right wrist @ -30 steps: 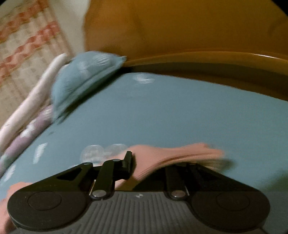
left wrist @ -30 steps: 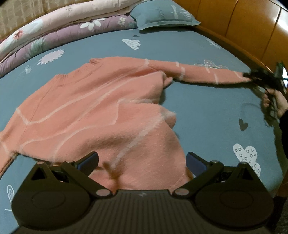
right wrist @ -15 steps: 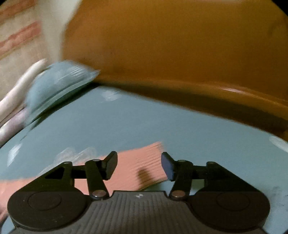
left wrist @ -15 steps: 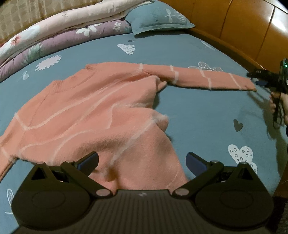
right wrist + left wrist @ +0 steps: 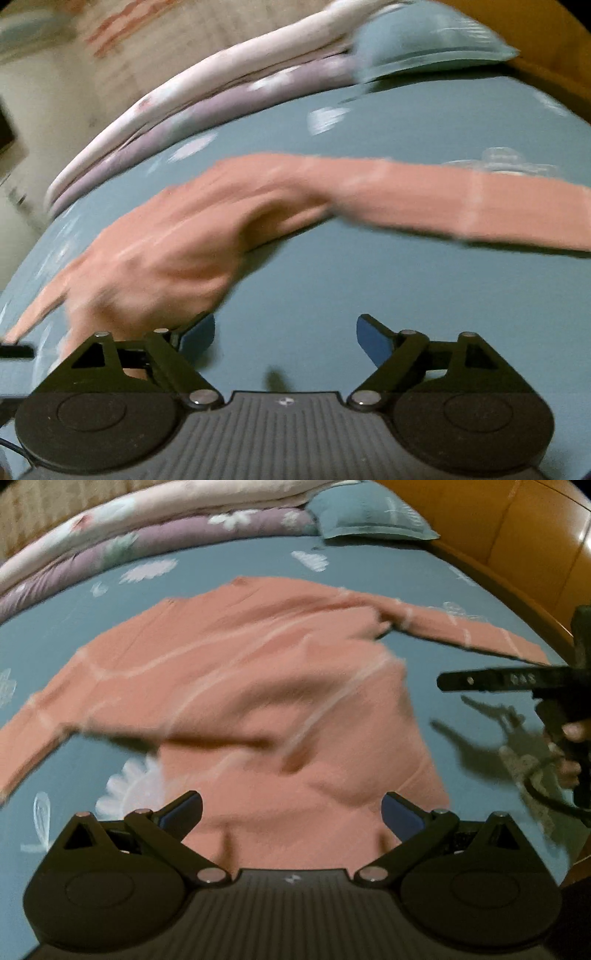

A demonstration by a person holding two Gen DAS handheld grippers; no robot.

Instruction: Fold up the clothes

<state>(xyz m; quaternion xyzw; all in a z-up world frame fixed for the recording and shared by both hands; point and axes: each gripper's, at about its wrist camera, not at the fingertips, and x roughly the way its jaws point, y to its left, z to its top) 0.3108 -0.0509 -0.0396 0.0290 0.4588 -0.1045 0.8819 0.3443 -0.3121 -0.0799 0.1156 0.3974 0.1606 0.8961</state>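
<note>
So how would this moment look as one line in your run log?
step: spreading sweater on bed | right tool: opening, nothing between fingers, sleeve lying free | left tool: open over hem

Dim warm indoor light, strong motion blur, fisheye bending at edges, dark corners.

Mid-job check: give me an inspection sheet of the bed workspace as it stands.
Surface: blue patterned bedsheet.
Job's things: pink sweater spread out, unfolded; one sleeve stretched flat.
Clutter: nothing seen.
Grippers: left gripper open above the sweater's hem; right gripper opening, nothing between its jaws.
Cables: black cable below the person's hand.
Surroundings: folded quilts, pillow, wooden headboard.
</note>
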